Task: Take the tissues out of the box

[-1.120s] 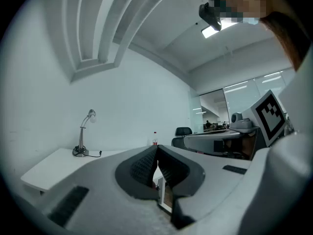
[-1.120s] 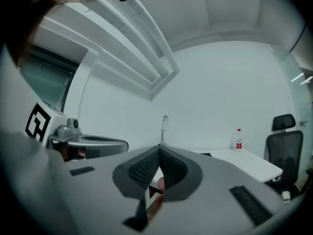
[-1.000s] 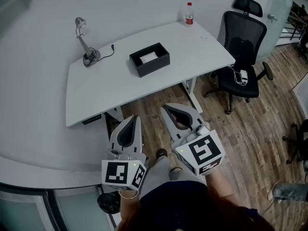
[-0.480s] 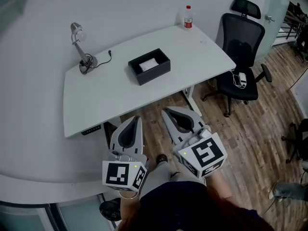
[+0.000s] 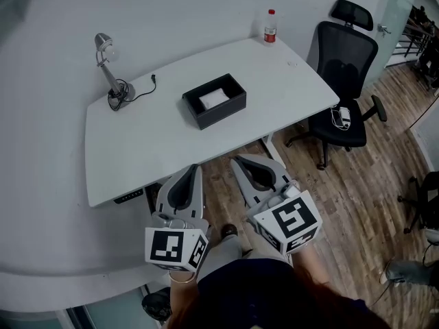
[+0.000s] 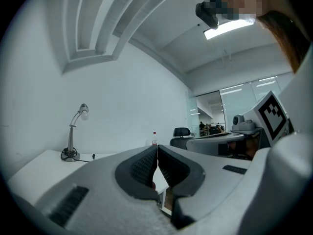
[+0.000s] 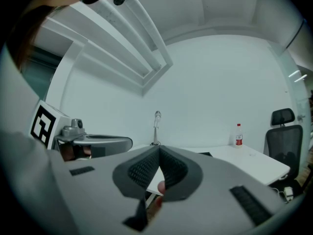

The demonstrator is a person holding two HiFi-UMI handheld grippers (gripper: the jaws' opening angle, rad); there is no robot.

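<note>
A black open box (image 5: 214,101) sits on the white desk (image 5: 158,132), with white tissues (image 5: 213,99) lying inside it. Both grippers are held level in front of the desk's near edge, well short of the box. My left gripper (image 5: 193,168) is shut with nothing between its tips, and its closed jaws (image 6: 157,149) fill the lower left gripper view. My right gripper (image 5: 235,160) is also shut and empty, its tips (image 7: 159,150) meeting in the right gripper view. From the gripper views only the box's rim (image 7: 204,154) barely shows.
A desk lamp (image 5: 108,67) with a cable stands at the desk's far left. A red-labelled bottle (image 5: 271,26) stands at the far right corner. A black office chair (image 5: 344,74) is beside the desk's right end on the wooden floor (image 5: 357,184).
The desk and box have drawn slightly nearer and shifted in the head view as I move toward them. Both grippers stay shut and side by side.
</note>
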